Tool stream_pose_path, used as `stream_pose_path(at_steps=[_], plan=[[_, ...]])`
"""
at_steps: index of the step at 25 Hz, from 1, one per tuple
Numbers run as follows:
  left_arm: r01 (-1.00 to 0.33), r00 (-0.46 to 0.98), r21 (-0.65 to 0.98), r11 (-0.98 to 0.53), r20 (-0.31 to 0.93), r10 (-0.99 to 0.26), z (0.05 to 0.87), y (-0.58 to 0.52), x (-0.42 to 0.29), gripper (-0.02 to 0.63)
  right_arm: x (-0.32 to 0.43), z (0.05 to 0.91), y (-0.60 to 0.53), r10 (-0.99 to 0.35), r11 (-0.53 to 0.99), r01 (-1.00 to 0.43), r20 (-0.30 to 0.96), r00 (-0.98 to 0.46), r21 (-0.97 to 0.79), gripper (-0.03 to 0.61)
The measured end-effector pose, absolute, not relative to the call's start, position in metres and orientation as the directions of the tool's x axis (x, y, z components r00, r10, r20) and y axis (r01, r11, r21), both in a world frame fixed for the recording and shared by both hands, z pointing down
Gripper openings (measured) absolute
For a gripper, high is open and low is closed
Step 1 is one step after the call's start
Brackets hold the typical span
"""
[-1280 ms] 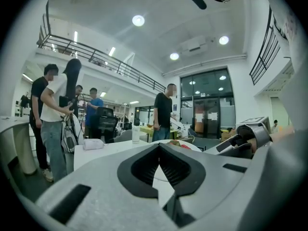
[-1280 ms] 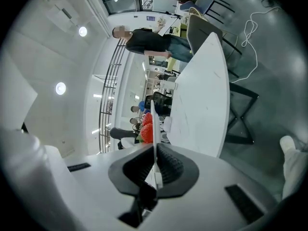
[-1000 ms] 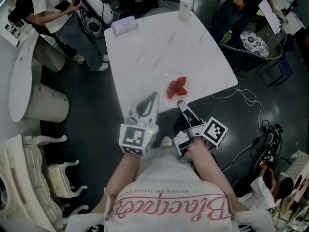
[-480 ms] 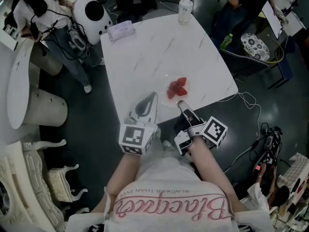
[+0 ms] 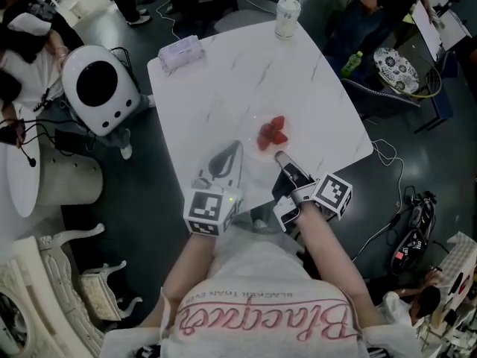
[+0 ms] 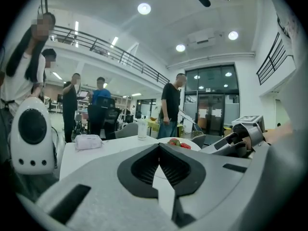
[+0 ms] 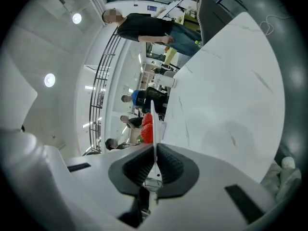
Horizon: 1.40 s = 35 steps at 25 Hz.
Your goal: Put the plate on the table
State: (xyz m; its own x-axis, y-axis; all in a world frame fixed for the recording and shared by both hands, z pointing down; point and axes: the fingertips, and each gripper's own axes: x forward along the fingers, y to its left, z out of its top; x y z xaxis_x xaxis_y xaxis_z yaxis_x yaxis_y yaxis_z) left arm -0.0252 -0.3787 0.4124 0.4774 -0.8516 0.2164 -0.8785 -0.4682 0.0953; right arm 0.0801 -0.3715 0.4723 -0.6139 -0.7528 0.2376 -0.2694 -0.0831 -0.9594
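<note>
A clear plate [image 5: 259, 149] with red strawberries [image 5: 273, 133] on it is over the near edge of the white marble table [image 5: 246, 73]. Whether it rests on the top or is held just above it does not show. My right gripper [image 5: 282, 157] is shut on the plate's near rim. In the right gripper view the plate [image 7: 154, 124] runs edge-on out of the shut right gripper [image 7: 155, 150], with the strawberries [image 7: 147, 126] beyond. My left gripper [image 5: 238, 147] is shut and holds nothing, its tip over the table left of the plate. The left gripper [image 6: 159, 147] looks past the plate [image 6: 168, 140].
A white lidded cup [image 5: 287, 13] stands at the table's far edge and a white pouch [image 5: 181, 51] lies at its far left corner. A white rounded pod with a dark window [image 5: 100, 88] stands on the floor to the left. People and chairs ring the table.
Both grippers and the plate have hardly moved. The white pod at the left came nearer along the table's left side, and the person by it moved off.
</note>
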Motion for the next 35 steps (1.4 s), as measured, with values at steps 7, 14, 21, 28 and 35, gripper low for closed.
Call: stream_pose_path(at_steps=[7,14,21,28,35], plan=[[-0.877,0.479,0.11,-0.467,0.26,-0.838,0.441,-0.418,-0.035,0.005,0.072,0.496,-0.414,-0.718,-0.077,-0.299,0.261,-0.645,-0.951,0.012],[-0.883,0.468,0.133,-0.45,0.329,-0.82,0.476,-0.444,-0.033,0.005,0.072,0.531,-0.442,-0.679,-0.107,-0.345,0.322,-0.66,-0.933,0.012],[-0.901,0.432,0.152,-0.407,0.391,-0.812,0.504,-0.463,-0.031,0.005,0.067,0.563,-0.462,-0.59,-0.106,-0.388,0.372,-0.716,-0.915,0.012],[-0.908,0.416,0.162,-0.385,0.434,-0.799,0.525,-0.47,-0.025,0.005,0.063,0.597,-0.466,-0.481,-0.095,-0.464,0.448,-0.753,-0.881,0.012],[-0.921,0.389,0.167,-0.353,0.468,-0.793,0.542,-0.476,-0.025,0.005,0.07,0.615,-0.48,-0.418,-0.011,-0.606,0.554,-0.72,-0.796,0.014]])
